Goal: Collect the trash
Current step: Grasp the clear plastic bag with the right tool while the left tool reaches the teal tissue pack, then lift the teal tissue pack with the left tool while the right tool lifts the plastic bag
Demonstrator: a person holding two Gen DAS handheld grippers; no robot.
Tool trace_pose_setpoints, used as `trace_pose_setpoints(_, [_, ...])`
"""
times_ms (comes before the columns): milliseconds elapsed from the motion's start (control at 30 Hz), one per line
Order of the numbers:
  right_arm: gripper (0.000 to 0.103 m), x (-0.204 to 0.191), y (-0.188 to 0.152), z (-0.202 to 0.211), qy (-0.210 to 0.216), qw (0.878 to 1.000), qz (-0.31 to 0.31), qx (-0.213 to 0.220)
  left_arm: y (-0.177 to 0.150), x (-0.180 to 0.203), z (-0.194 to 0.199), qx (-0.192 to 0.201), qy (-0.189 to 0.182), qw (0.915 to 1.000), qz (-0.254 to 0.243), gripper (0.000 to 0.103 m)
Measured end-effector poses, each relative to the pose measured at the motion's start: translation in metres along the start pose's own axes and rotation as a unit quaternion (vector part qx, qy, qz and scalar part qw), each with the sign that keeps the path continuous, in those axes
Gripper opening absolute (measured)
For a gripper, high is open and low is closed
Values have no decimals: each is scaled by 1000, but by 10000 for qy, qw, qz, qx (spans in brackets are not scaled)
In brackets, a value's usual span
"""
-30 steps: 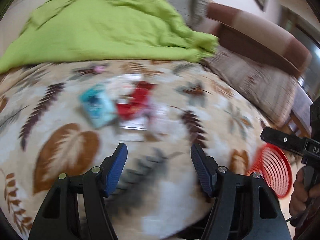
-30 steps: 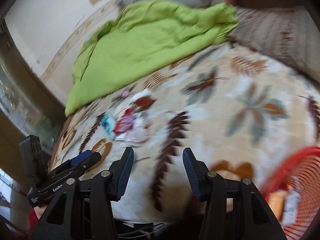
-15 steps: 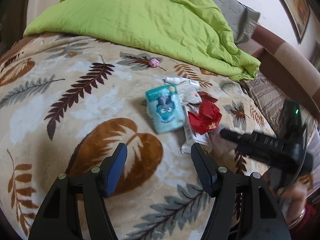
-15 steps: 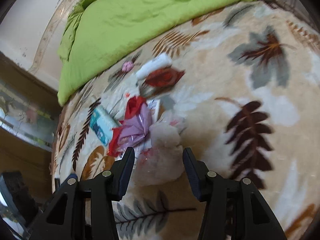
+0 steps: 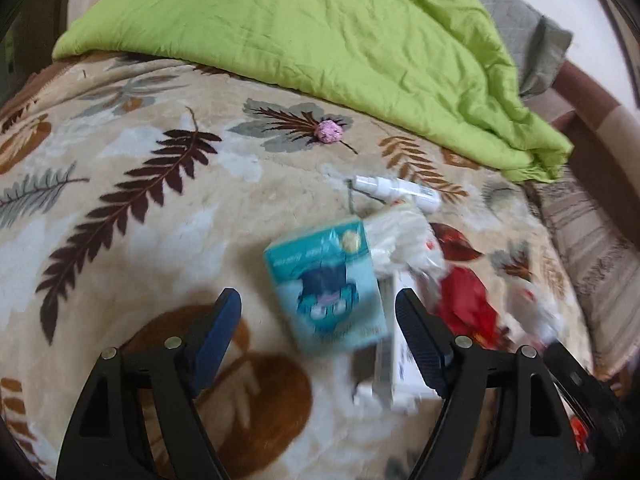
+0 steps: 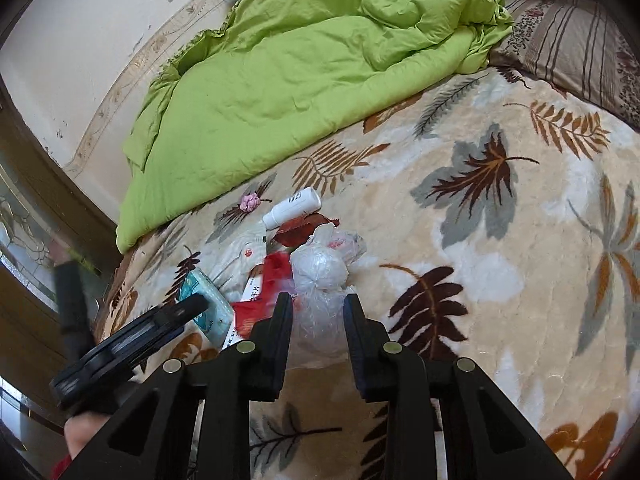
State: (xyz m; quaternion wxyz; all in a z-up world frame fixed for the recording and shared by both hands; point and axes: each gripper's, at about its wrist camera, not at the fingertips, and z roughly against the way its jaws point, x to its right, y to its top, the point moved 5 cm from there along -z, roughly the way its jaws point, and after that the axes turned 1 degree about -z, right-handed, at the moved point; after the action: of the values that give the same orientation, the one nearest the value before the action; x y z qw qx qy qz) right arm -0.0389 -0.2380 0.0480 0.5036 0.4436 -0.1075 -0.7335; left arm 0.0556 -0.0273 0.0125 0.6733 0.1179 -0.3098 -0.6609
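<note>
Both wrist views look down close over the bed — sharing the teal tissue pack [image 5: 334, 286] [image 6: 206, 306] and green quilt [image 5: 320, 28] [image 6: 304, 68].

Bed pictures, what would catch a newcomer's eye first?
A bright green quilt heaped across the far side of the leaf-print blanket. Next, the trash cluster mid-bed: a teal packet, red wrapper and clear bag. The right hand-held gripper straddles that bag, jaws narrowed around it.

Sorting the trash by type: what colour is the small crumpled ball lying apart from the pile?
Pink, the crumpled ball; clearest in the right wrist view.
</note>
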Motion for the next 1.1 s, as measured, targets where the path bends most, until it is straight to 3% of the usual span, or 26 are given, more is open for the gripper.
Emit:
trace_pose_setpoints(100, [28, -2, -1, 1, 26, 10000, 66, 22, 4, 5, -16, -28, 197, 9998, -43, 78])
trace_pose_setpoints(133, [28, -4, -1, 1, 23, 10000, 91, 27, 5, 7, -20, -10, 241, 9996, -113, 72])
trace_pose_setpoints(167, [28, -6, -1, 1, 38, 9999, 135, 30, 4, 7, -22, -18, 279, 9994, -185, 52])
trace_pose_setpoints(267, [28, -12, -2, 3, 26, 9995, 304, 84, -2, 5, -21, 7, 287, 9991, -299, 45])
trace_pose_setpoints(500, [28, -33, -13, 12, 64, 9970, 747, 185, -22, -6, 25, 387, 384, 9965, -636, 43])
trace_pose_setpoints(733, [28, -54, -40, 33, 143, 9929, 1152, 274, -50, -7, 80, 895, 675, 9868, -1167, 43])
trace_pose_setpoints(1100, [28, -60, -55, 32, 12, 9898, 1406, 214, -63, -2, 86, 1104, 953, 9782, -1475, 43])
